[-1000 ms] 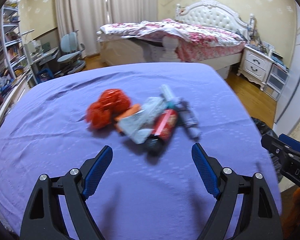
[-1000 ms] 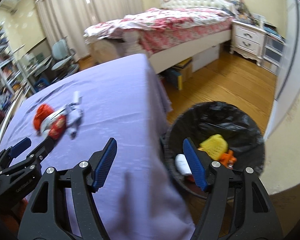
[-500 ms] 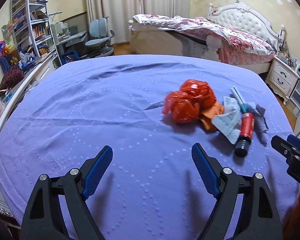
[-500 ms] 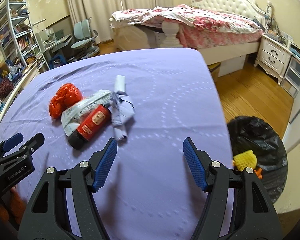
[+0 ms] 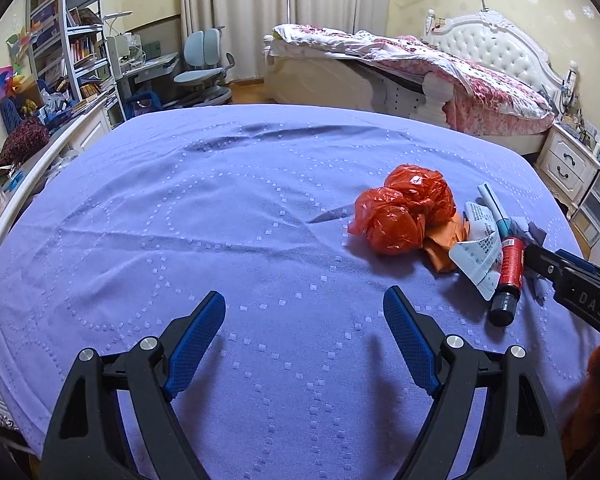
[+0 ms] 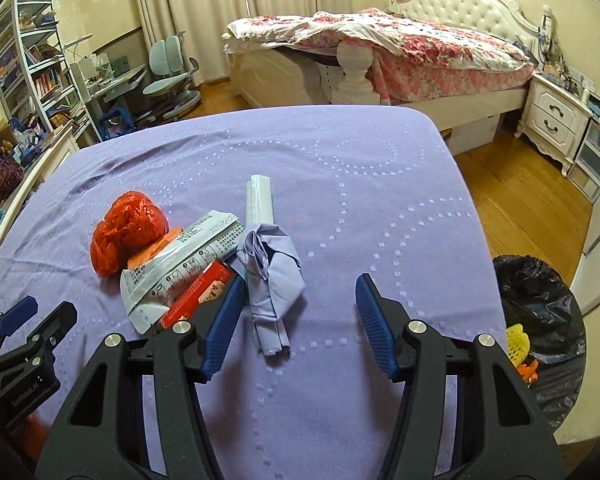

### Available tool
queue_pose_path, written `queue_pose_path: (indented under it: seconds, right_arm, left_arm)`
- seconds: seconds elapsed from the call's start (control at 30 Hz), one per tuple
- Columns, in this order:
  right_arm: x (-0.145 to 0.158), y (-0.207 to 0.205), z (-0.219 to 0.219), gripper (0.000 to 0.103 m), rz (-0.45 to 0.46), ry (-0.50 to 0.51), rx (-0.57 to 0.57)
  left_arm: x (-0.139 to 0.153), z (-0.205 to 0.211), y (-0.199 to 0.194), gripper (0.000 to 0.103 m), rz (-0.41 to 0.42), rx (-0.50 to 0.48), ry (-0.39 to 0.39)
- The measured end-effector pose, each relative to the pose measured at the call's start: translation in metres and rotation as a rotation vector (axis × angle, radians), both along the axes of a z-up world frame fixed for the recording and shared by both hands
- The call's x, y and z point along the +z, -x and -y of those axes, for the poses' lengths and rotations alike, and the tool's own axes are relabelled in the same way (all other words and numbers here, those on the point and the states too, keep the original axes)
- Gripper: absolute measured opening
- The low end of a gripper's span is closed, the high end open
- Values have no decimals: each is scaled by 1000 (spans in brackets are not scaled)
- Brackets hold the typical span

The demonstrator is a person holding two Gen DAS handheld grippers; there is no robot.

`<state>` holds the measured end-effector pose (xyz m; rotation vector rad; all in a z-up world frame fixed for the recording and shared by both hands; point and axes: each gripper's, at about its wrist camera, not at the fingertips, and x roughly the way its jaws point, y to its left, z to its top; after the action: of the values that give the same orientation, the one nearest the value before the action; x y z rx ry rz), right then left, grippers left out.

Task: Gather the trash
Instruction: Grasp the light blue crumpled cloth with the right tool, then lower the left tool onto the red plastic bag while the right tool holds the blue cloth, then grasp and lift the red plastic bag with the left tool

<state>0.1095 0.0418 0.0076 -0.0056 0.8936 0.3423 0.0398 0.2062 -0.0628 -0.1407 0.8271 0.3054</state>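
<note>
A pile of trash lies on the purple table: a crumpled red plastic bag (image 5: 404,208) (image 6: 128,226), an orange wrapper (image 5: 446,240), a white printed packet (image 6: 184,264) (image 5: 478,248), a red tube with a black cap (image 5: 508,276) (image 6: 196,296), a crumpled pale blue tissue (image 6: 272,276) and a white-teal tube (image 6: 260,200). My left gripper (image 5: 304,312) is open and empty, left of the pile. My right gripper (image 6: 300,300) is open and empty, low over the blue tissue. Its left finger (image 6: 226,316) covers part of the red tube.
A black-lined bin (image 6: 540,312) with yellow and orange trash stands on the wooden floor right of the table (image 6: 340,152). A bed (image 6: 380,52), nightstand (image 6: 556,120), desk chair (image 5: 204,68) and bookshelves (image 5: 68,48) stand beyond.
My right gripper swung from above the bin back over the table to the tissue. My left gripper swung left, so the pile shifted to the right of its view.
</note>
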Motion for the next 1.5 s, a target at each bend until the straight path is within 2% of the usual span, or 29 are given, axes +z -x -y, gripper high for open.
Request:
queue_pose_path:
  seconds: [0.03,0.07,0.23,0.47,0.93,1.13,1.3,1.37,1.5]
  right_arm:
    - [-1,-2,-1,55,-8,1,3]
    - [-2,-4,-1,48,-21,-2,7]
    - [-2,-4,3,30,-29,-17,-4]
    - [-4,-5,7,30,-7,38,-39]
    - [-7,-21,20,30,-13,34,-62]
    - [-7,-24,21,30,-15,31,-61]
    - [-7,-24,21,30,-15,31,-61]
    - [-7,-23,21,31,-14,32,-61]
    - [-7,-24,21,31,-14,32,-62]
  left_arm:
    - [0,0,0,81,0,-1,0]
    - [0,0,-1,81,1,-2,-1]
    - [2,-3,-2,81,14,-12,5]
    - [4,-5,-12,81,38,-29,7]
    - [8,6,-48,81,78,-128,5]
    - [7,9,-65,81,69,-153,19]
    - [3,8,-79,81,30,-161,51]
    - [1,8,-79,76,15,-166,63]
    - [-6,8,-79,39,-21,-191,95]
